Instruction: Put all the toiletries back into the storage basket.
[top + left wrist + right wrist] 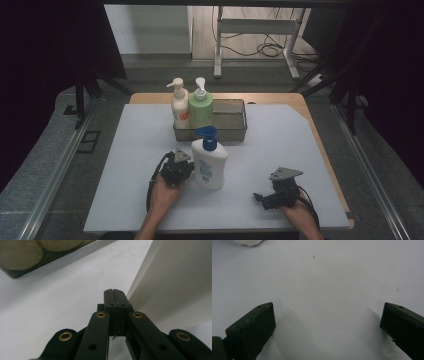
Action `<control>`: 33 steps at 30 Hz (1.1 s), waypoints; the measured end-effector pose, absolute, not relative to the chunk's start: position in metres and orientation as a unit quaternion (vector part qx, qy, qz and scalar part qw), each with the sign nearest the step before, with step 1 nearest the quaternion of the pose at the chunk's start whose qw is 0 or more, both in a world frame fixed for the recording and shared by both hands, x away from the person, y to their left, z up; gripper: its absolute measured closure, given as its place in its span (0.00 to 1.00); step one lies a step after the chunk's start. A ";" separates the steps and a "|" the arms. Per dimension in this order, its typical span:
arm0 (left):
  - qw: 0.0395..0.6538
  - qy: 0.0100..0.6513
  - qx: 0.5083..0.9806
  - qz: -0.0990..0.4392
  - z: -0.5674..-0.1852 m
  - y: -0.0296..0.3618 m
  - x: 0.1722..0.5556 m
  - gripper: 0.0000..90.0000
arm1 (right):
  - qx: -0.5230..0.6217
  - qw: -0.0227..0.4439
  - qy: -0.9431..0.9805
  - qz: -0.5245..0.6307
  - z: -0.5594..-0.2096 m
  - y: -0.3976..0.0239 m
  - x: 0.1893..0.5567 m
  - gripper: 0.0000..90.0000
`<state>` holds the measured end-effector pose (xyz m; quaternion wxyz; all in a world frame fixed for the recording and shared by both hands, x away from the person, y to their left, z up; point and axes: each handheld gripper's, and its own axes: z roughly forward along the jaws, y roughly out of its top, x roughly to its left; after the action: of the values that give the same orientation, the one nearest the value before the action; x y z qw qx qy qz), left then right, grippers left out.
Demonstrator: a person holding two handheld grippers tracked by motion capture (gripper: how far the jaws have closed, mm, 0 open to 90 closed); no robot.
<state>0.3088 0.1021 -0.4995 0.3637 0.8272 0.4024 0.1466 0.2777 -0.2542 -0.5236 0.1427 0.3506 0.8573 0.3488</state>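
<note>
Basket [235, 131] sits at the back-centre of the table [125, 200]. Two pump bottles stand in its left end, one [179, 104] left of the other [200, 108]. A third pump bottle [209, 159] stands on the table just in front of the basket. Left tool [176, 170] is just beside that bottle's left side. Right tool [278, 194] rests well apart, front right.

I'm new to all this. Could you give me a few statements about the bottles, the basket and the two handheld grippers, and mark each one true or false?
1. Two pump bottles stand in the grey mesh basket. True: a cream bottle and a green bottle.
2. The white bottle with the blue pump lies on its side. False: it stands upright.
3. The left gripper has its jaws closed, empty. True.
4. The right gripper clamps a bottle. False: it is open, over bare white table.
</note>
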 end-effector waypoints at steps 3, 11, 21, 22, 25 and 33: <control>0.365 0.397 0.829 0.145 -0.499 0.098 0.307 0.99 | 0.350 0.143 0.858 0.349 -0.524 -0.254 0.278 0.00; 0.366 0.381 0.837 0.141 -0.497 0.087 0.303 0.99 | 0.351 0.143 0.857 0.349 -0.524 -0.254 0.278 0.00; 0.365 0.361 0.847 0.138 -0.496 0.072 0.298 0.99 | 0.350 0.143 0.858 0.348 -0.524 -0.254 0.278 0.00; 0.365 0.360 0.847 0.138 -0.496 0.070 0.297 0.99 | 0.350 0.143 0.858 0.349 -0.524 -0.254 0.278 0.00; 0.365 0.354 0.850 0.137 -0.496 0.066 0.296 0.99 | 0.350 0.143 0.858 0.349 -0.524 -0.254 0.278 0.00; 0.362 0.349 0.854 0.135 -0.497 0.067 0.297 0.99 | 0.350 0.143 0.858 0.348 -0.524 -0.254 0.278 0.00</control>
<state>0.2968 0.0668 -0.4973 0.3624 0.8538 0.3488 0.1346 0.2777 -0.2542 -0.5236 0.1431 0.3499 0.8577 0.3485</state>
